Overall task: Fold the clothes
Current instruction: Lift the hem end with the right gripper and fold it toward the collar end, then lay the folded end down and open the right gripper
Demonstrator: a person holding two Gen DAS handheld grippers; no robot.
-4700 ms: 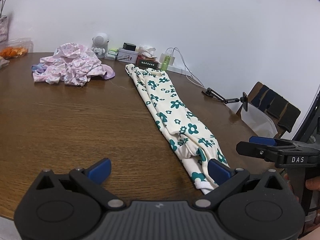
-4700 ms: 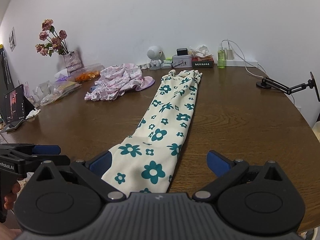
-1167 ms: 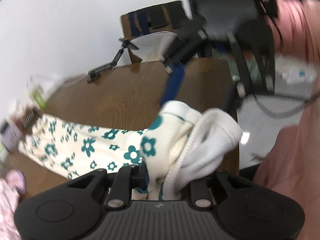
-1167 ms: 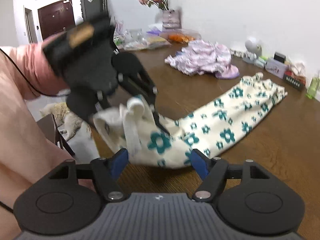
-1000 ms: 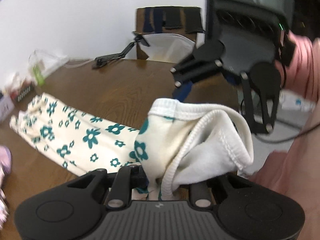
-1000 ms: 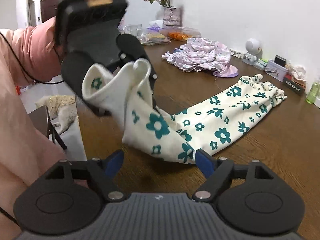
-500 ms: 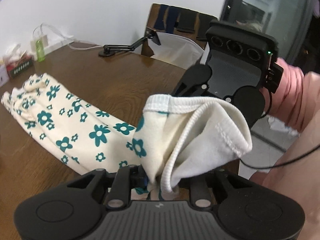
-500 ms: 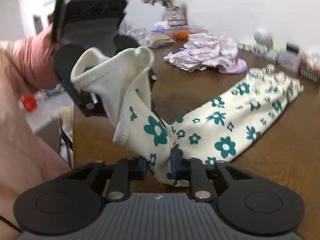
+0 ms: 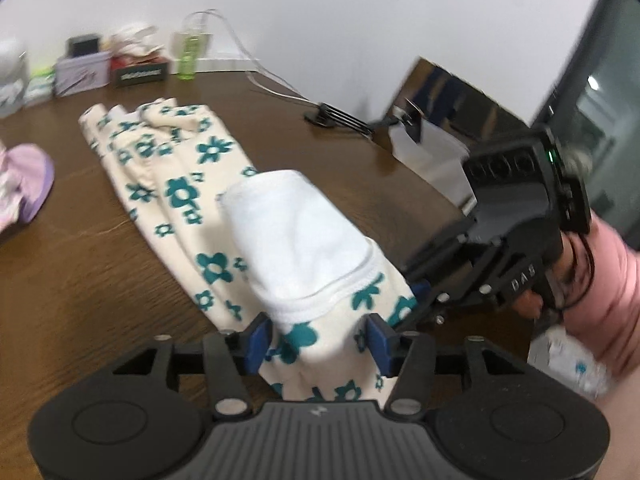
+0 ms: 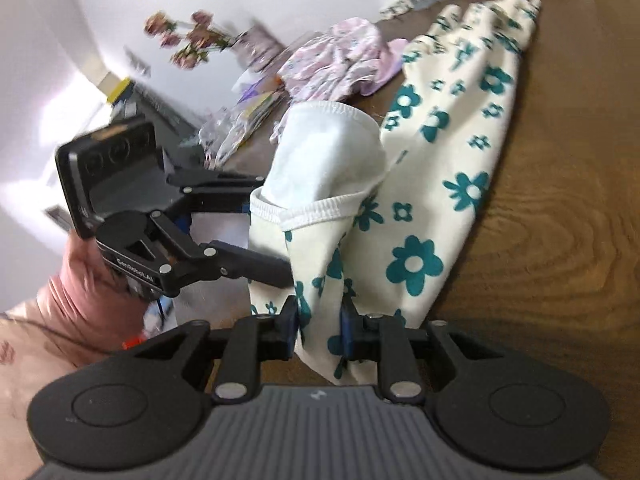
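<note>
Both hand-held grippers (image 9: pixel 316 338) (image 10: pixel 319 330) flank floral trousers' (image 9: pixel 304 240) cuff.

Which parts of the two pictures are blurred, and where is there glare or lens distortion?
Left wrist view: the back of the table is smeared, with the green bottle and the boxes soft; the garment is only slightly soft.
Right wrist view: the flowers and the pink clothes are streaked, the wall at left glares white, and the fisheye bends the table edge.
</note>
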